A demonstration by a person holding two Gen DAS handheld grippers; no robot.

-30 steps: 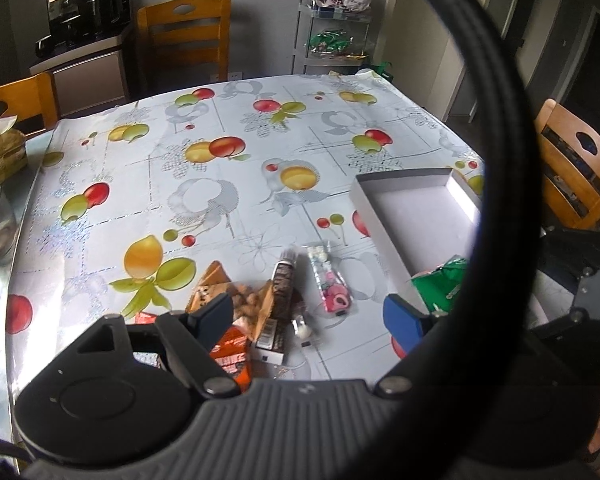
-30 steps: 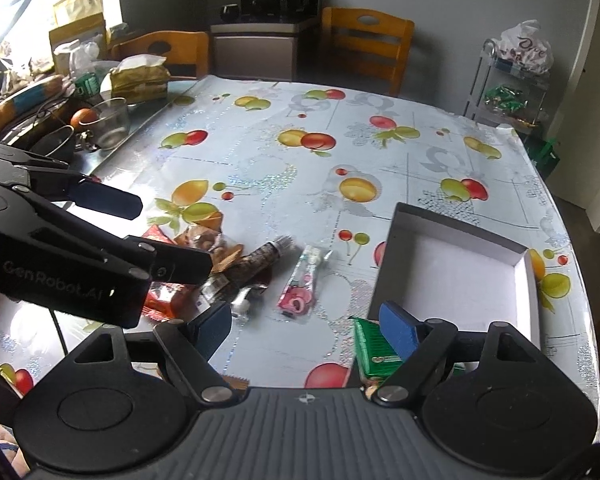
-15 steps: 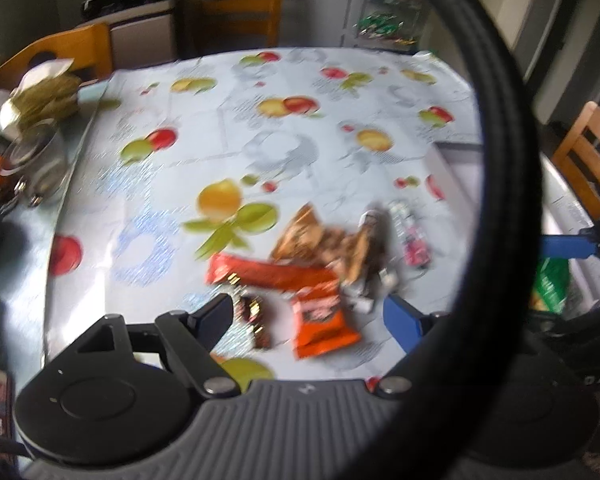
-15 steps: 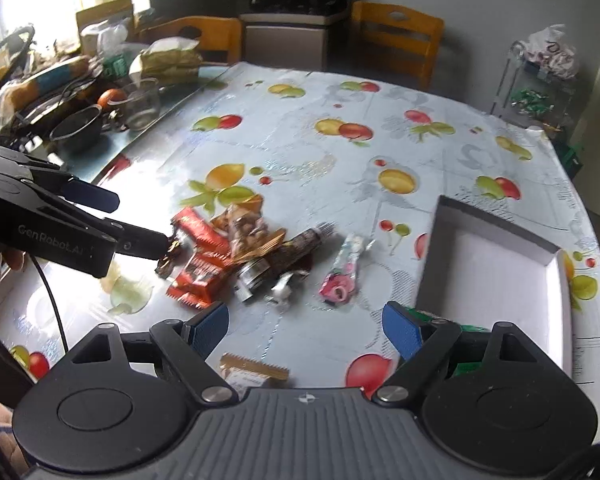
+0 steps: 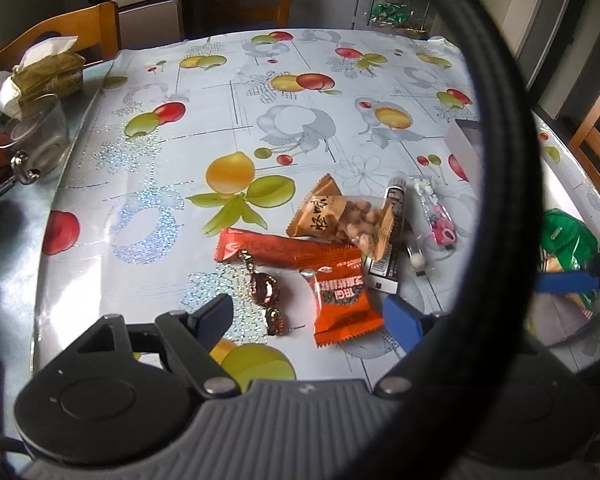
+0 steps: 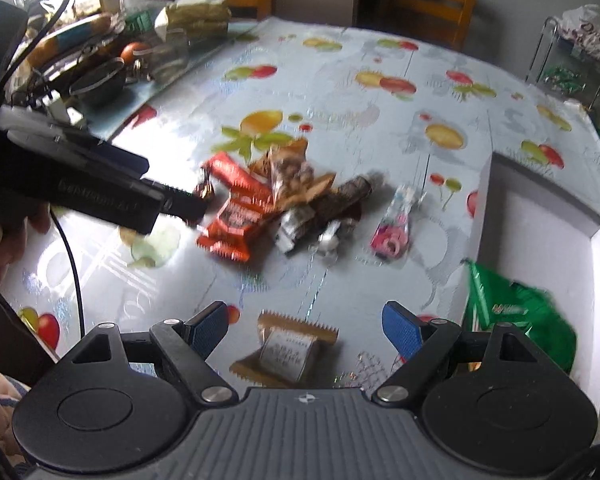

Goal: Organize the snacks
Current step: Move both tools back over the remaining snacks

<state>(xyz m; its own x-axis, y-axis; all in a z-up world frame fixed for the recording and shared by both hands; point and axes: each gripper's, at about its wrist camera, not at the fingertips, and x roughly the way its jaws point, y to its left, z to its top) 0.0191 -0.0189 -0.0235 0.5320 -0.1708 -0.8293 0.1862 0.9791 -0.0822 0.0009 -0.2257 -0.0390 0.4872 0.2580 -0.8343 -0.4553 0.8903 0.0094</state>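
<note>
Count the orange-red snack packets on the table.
2: a long bar left of the nut bag, and a square packet overlapping its right end, nearer the camera. More may be hidden.

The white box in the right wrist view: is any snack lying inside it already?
Yes, a green packet lies in the near corner of the white box.

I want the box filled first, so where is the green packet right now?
In the right wrist view, the green packet lies at lower right, over the white box's near corner.

My left hand-held gripper (image 5: 306, 314) hangs wide open over the surface (image 5: 180, 152), nothing between its fingers. An orange packet (image 5: 342, 300) and a brown wrapped candy (image 5: 265, 289) lie just ahead.
</note>
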